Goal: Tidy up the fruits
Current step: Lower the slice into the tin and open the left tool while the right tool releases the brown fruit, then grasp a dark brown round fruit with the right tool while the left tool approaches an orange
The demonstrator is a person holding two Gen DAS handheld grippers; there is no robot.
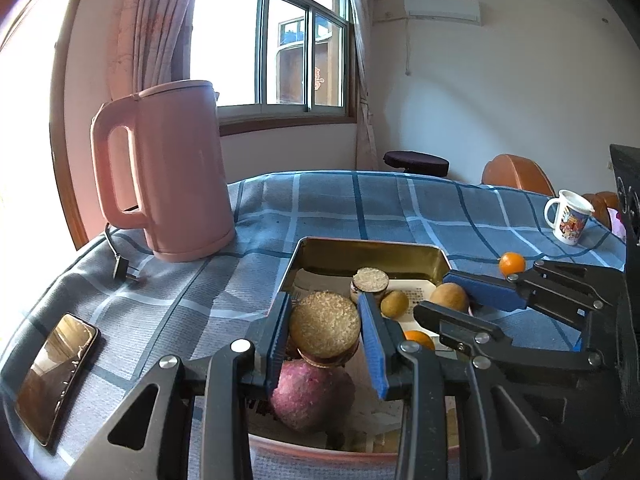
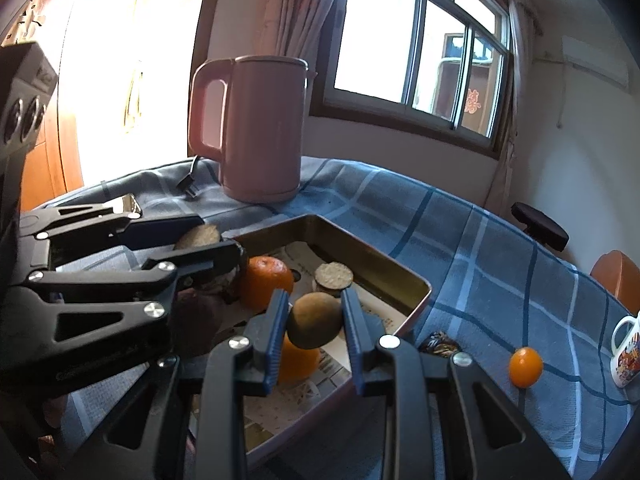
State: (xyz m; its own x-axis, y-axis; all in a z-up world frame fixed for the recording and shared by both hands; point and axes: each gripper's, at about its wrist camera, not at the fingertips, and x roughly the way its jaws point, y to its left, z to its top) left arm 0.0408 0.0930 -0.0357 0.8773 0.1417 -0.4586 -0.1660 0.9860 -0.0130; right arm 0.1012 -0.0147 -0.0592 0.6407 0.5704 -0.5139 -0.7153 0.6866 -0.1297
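A gold metal tray (image 1: 360,250) (image 2: 404,276) lined with paper sits on the blue checked cloth. My left gripper (image 1: 326,330) is shut on a round brown sesame-topped cake (image 1: 324,330) above a purple fruit (image 1: 312,394) in the tray. My right gripper (image 2: 314,324) is shut on a brown round fruit (image 2: 314,326) over the tray, above an orange (image 2: 298,362). A second cake (image 1: 370,282) (image 2: 333,276), a small green-brown fruit (image 1: 394,303) and another orange (image 2: 266,282) lie in the tray. A small orange fruit (image 1: 512,263) (image 2: 525,366) lies on the cloth outside it.
A pink kettle (image 1: 168,172) (image 2: 256,128) with its plug (image 1: 124,270) stands behind the tray. A phone (image 1: 56,376) lies at the left. A printed mug (image 1: 568,216) (image 2: 626,354) stands at the right edge. A dark wrapper (image 2: 440,342) lies beside the tray.
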